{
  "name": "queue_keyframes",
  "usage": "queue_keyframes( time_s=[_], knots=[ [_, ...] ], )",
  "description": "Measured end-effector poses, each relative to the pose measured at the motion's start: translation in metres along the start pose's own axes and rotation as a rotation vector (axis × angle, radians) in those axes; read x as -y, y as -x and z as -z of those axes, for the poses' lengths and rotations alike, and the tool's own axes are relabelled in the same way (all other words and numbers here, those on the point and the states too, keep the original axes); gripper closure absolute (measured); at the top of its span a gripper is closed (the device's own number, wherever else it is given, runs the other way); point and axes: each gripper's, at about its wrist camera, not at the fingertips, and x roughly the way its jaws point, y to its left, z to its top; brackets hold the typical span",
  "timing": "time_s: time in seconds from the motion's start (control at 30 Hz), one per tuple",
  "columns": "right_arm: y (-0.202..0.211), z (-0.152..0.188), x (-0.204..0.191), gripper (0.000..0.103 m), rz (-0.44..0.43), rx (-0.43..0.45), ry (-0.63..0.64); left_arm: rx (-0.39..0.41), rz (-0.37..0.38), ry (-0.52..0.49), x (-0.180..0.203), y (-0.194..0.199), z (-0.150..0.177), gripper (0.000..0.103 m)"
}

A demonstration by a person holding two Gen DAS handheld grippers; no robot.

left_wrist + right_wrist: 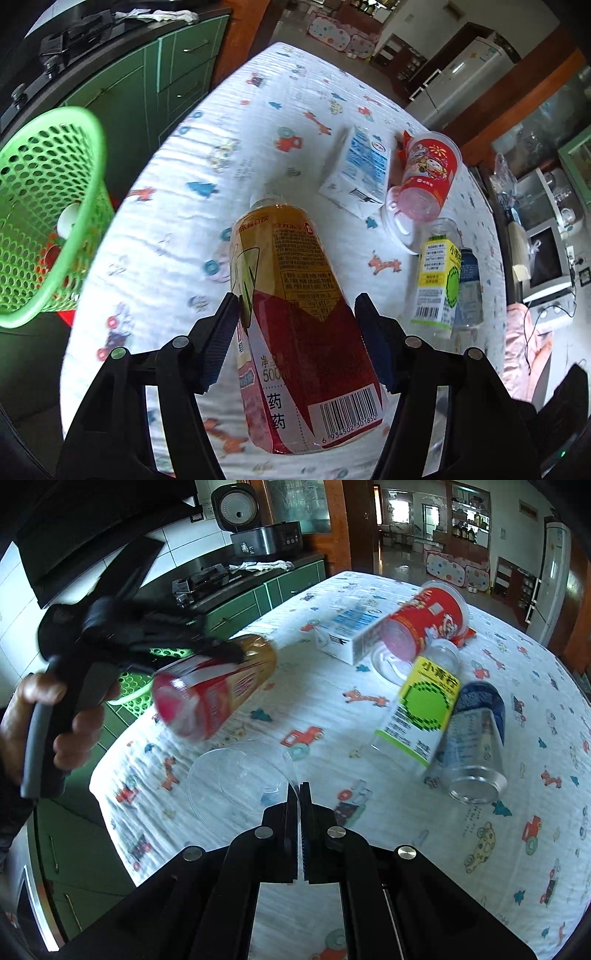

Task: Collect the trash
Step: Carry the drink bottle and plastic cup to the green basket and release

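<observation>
Kitchen setting with green cabinets (162, 81) off to the side, and the tabletop (258, 122) is wearing a white cloth printed with little cartoon cars and animals.

Your left claw (295, 332) is pinching a red and yellow tea bottle (295, 314) across its body, and the bottle is hanging in the air above the cloth, cap end pointing away from you. In the right wrist view you're seeing the same bottle (218, 694) blurred, with a hand (48, 720) wrapped around the claw's handle.

A green mesh basket (48, 206) is sitting off the tabletop's edge, to the left of the bottle in the left wrist view, already holding some bits that are too blurry to name.

Your right claw (300, 794) is sitting pressed together with nothing between its fingers, hovering just beside a clear plastic cup (240, 771) lying on its side.

Farther back on the cloth, more trash is lying around: a white and blue carton (358, 170), a red cartoon cup (428, 173) tipped over beside it, a yellow-label bottle (424, 705) and a blue-label clear bottle (476, 742) touching each other.
</observation>
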Motion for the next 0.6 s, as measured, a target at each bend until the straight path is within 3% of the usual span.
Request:
queue_keyframes(
  time_s=[0.3,0.47,0.6],
  knots=[
    [-0.011,-0.041,-0.035,0.101,-0.040,0.012,0.043,0.130,-0.023,0.029,-0.058,0.078,0.001,0.040],
    [-0.030,-0.070,-0.063,0.101,-0.087,0.008,0.069,0.209,-0.122,0.068,-0.107,0.113,-0.019,0.040],
    [-0.048,-0.094,-0.088,0.101,-0.111,0.006,0.099,0.225,-0.171,0.110,-0.149,0.119,-0.037,0.040]
  ],
)
